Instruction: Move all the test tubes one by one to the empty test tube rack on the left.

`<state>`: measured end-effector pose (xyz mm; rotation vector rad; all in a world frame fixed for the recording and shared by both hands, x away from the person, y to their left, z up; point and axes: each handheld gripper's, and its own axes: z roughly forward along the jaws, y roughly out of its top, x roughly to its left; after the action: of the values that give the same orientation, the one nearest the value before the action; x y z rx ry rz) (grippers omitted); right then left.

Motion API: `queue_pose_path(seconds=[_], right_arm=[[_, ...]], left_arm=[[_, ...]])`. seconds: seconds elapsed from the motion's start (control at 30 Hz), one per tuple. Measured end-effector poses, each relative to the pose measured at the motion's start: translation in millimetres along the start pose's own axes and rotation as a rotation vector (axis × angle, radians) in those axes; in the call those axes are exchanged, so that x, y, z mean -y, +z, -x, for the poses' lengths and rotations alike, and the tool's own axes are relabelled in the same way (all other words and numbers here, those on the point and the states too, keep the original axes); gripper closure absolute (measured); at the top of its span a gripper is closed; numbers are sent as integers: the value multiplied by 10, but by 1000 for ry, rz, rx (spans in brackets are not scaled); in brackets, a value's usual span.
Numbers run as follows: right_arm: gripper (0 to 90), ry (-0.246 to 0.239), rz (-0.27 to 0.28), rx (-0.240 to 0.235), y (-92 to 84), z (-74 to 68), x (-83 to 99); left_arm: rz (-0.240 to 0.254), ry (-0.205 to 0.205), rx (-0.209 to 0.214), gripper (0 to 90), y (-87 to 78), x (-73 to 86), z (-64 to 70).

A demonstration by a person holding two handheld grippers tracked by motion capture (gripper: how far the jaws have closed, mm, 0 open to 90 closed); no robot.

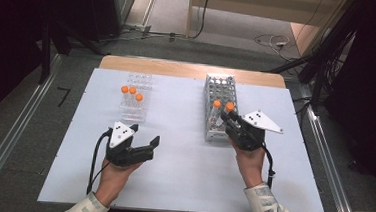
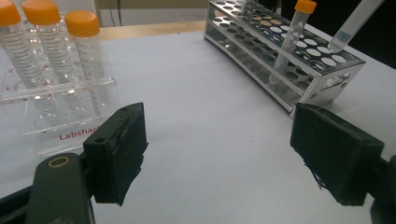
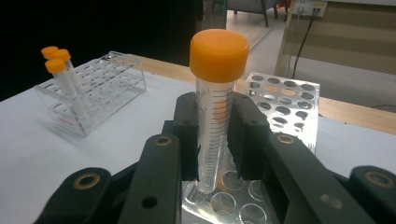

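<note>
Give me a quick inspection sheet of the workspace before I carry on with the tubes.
Surface: white table, bare in front.
Job's things: metal rack with one orange-capped tube standing in it; clear rack with three tubes.
Clutter: nothing seen.
Grippers: right hand-held gripper clamps a held tube over the metal rack; left hand-held gripper open, nothing between its jaws.
Cables: a black cable trails from each gripper.
Surroundings: floor cords, dark stands.

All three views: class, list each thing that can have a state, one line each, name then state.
right tool: shut on held tube
held tube: capped, upright, tip just above the metal rack
left tool: open, nothing between its pads
metal rack: on the table, one capped tube standing in it
clear rack: on the table, three capped tubes standing upright in it
</note>
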<state>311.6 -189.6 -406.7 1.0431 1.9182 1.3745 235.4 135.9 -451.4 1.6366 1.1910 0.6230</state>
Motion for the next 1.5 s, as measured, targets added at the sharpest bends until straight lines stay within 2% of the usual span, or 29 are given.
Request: queue_pose_path(seconds=[0.17,0.6,1.5], right_arm=[[723,-12,-11,-37,-29,-84,5],[723,-54,-57,-125,41,-355,101],[723,-97,-131,-201,185,-667,295]], left_arm=[[3,-4,-4,158,-8,-5,2],[15,-8,-1,132,-38,-26,14],[34,-6,19,146,-83,-49,54]])
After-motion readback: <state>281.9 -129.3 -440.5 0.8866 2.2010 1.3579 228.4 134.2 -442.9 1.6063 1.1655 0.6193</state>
